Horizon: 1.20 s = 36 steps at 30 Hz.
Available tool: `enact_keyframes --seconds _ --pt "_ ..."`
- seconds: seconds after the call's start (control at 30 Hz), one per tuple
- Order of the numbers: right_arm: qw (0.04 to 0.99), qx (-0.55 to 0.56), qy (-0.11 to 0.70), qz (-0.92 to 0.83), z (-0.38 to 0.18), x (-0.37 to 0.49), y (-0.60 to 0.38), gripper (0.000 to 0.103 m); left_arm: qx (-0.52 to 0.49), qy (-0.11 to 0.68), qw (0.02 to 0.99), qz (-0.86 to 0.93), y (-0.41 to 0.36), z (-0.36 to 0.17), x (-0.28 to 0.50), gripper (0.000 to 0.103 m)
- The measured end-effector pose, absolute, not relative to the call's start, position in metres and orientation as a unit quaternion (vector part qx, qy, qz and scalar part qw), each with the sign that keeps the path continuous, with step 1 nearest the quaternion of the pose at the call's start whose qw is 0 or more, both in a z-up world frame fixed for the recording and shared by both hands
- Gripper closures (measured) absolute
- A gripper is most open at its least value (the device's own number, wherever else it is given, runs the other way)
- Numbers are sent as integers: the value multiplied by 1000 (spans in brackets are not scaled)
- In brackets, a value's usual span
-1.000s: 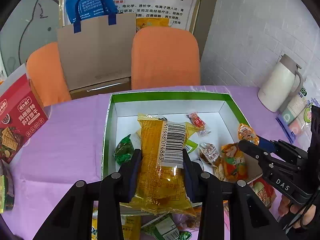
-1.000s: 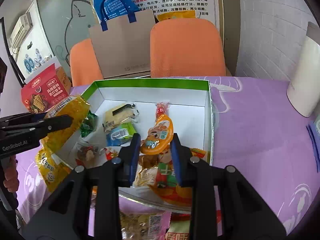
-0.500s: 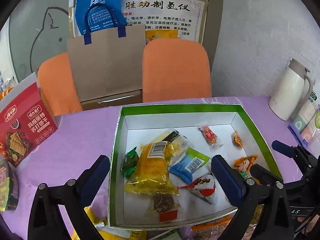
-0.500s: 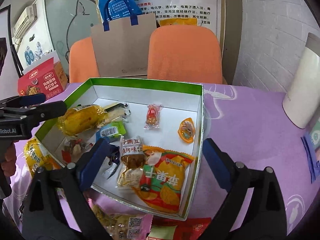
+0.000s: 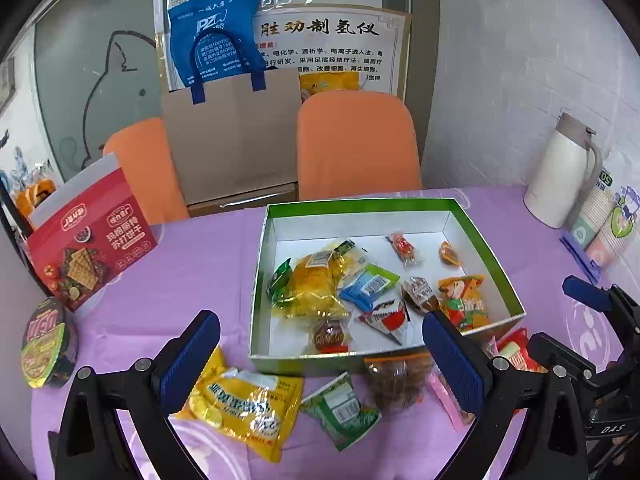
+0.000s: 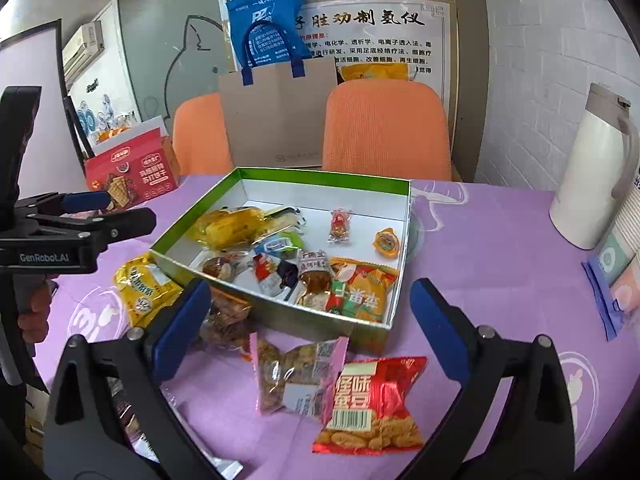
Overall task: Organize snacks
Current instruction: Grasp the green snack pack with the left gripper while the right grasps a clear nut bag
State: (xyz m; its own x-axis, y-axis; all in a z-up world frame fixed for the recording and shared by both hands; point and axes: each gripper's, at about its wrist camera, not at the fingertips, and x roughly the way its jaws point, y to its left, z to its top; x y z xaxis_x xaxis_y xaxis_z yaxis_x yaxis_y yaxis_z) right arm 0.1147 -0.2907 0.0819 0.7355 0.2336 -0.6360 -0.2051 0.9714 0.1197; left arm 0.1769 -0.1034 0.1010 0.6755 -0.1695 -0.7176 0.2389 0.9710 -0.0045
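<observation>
A green-rimmed white box (image 5: pixel 486 242) (image 6: pixel 407 224) on the purple table holds several snacks, among them a yellow packet (image 5: pixel 316 284) (image 6: pixel 232 226) and an orange jelly cup (image 6: pixel 387 243). My left gripper (image 5: pixel 320 354) is open and empty, pulled back in front of the box above a yellow bag (image 5: pixel 244 404), a green packet (image 5: pixel 340 410) and a clear bag of brown snacks (image 5: pixel 396 378). My right gripper (image 6: pixel 308 320) is open and empty above a pink-edged packet (image 6: pixel 292 376) and a red packet (image 6: pixel 372 400).
A red cracker box (image 5: pixel 88 246) and an instant noodle bowl (image 5: pixel 48 342) stand at the left. A white kettle (image 5: pixel 560 172) and paper cups (image 5: pixel 604 224) stand at the right. Two orange chairs (image 5: pixel 356 144) and a paper bag (image 5: pixel 232 136) are behind the table.
Both grippers opened, dropping the yellow packet and the jelly cup into the box, then drew back and up toward the near side of the table.
</observation>
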Motion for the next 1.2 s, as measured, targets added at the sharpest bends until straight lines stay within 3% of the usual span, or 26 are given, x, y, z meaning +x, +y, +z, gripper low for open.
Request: enact_keyframes --seconds 0.23,0.4,0.73,1.07,1.17,1.2 --pt "931 30 335 144 80 59 -277 3 26 358 923 -137 -86 104 105 0" --pt "921 43 356 152 59 43 -265 3 6 378 915 -142 -73 81 82 0" --pt "903 73 401 134 18 26 -263 6 -23 426 890 -157 -69 34 101 2" --pt "902 71 407 128 17 31 -264 12 -112 495 849 -143 -80 -6 163 31" --pt "900 64 410 132 18 39 -258 17 -109 512 837 -156 -84 -19 169 65" --pt "900 61 411 133 18 43 -255 21 -119 512 835 -164 -82 -21 168 68"
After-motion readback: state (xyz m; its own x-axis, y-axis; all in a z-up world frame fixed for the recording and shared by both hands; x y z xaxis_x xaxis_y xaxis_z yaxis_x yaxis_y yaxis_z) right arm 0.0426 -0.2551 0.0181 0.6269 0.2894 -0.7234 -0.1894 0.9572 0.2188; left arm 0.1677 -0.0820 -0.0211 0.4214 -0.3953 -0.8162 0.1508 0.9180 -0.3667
